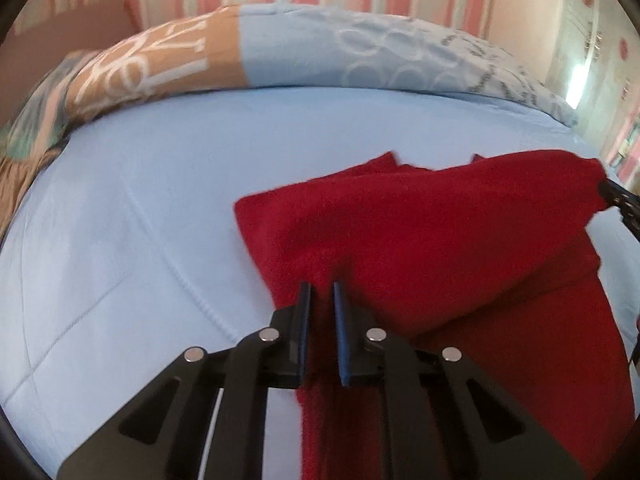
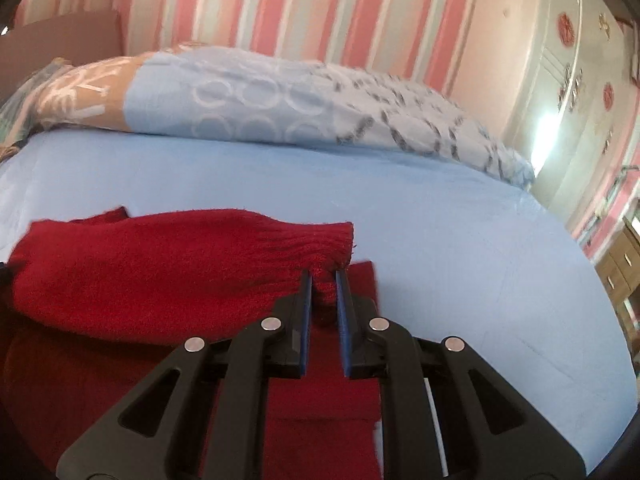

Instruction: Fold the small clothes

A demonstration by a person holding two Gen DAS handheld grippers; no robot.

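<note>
A dark red knitted garment (image 1: 420, 232) lies partly lifted over a light blue bed sheet (image 1: 120, 240). My left gripper (image 1: 322, 286) is shut on a fold of the red knit, which runs down between its fingers. At the far right edge of the left wrist view, the other gripper's black tip (image 1: 618, 196) pinches the raised corner of the garment. In the right wrist view, my right gripper (image 2: 323, 274) is shut on the ribbed end of the red garment (image 2: 160, 276), which stretches away to the left above more red cloth underneath.
A rolled duvet (image 2: 280, 104) in pale blue, with a tan lettered patch and grey marks, lies along the back of the bed. Behind it is a pink striped wall (image 2: 300, 4). A pale wardrobe (image 2: 580, 72) and a wooden drawer unit (image 2: 620, 264) stand at the right.
</note>
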